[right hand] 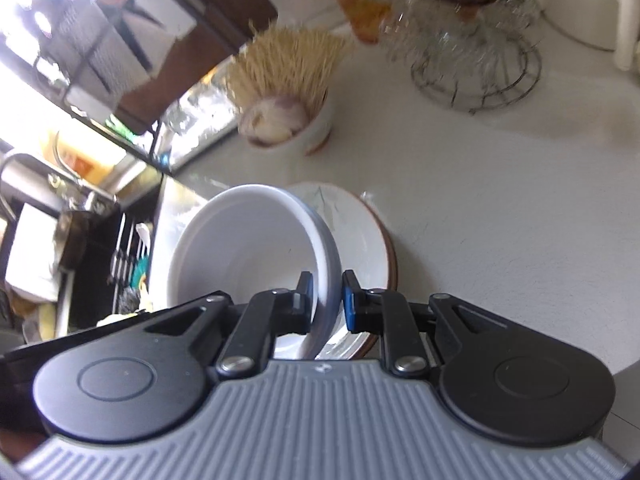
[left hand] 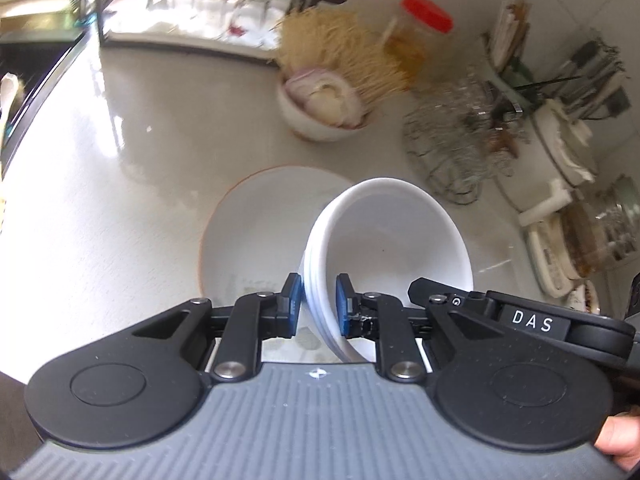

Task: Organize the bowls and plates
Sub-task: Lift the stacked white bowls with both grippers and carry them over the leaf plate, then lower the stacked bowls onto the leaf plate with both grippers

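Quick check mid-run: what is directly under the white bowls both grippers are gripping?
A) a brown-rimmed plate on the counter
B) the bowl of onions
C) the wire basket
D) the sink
A: the stacked white bowls, pinched at the rim by the left gripper and the right gripper, hang tilted over the brown-rimmed plate.

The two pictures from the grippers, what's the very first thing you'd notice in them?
White bowls stacked together, tilted and pinched at the rim by both the left gripper and the right gripper, right in the middle. Under them lies a brown-rimmed plate on the pale countertop. Behind stands a small bowl of onions beside a bushy bundle of thin sticks.
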The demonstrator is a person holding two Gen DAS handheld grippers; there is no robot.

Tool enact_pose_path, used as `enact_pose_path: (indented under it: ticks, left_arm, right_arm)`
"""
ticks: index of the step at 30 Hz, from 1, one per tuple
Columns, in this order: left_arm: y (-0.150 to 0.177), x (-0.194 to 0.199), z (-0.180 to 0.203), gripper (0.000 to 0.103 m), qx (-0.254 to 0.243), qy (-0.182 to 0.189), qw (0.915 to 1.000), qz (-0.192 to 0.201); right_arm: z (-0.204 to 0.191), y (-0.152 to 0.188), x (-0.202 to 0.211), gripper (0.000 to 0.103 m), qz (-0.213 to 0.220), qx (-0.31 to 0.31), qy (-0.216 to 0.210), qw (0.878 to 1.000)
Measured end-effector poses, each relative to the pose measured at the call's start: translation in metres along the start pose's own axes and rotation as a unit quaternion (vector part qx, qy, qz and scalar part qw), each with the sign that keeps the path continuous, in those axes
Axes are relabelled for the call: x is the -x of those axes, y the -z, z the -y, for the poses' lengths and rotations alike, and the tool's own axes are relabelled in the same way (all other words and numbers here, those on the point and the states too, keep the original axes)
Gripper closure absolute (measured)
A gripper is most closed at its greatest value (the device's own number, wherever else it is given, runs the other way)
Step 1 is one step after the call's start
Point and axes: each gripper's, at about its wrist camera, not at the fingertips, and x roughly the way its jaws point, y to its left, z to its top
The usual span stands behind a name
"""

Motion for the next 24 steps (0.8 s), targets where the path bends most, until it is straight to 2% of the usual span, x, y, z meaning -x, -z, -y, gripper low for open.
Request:
enact_pose_path:
  ticks: [4, 9, 24]
  left_arm:
    - [0.000, -0.010, -0.013, 0.082, 0.020, -0.006, 0.9997, -0.009]
    - [-0.009, -0.022, -0.019, 0.082, 0.022, -0.012, 0.9996, -0.013]
    - [-0.017, -0.048, -0.030, 0.082, 0.030, -0.013, 0.9989, -0.032]
  right_arm:
    - [-0.004, -0.003, -0.017, 0.085, -0.021, 0.011, 0.004, 1.000]
    - [-0.007, -0.011, -0.031, 0.085, -0.033, 0.028, 0.011, 0.999]
    - [-0.008, -0.014, -0.056, 0.083, -0.045, 0.046, 0.029, 0.997]
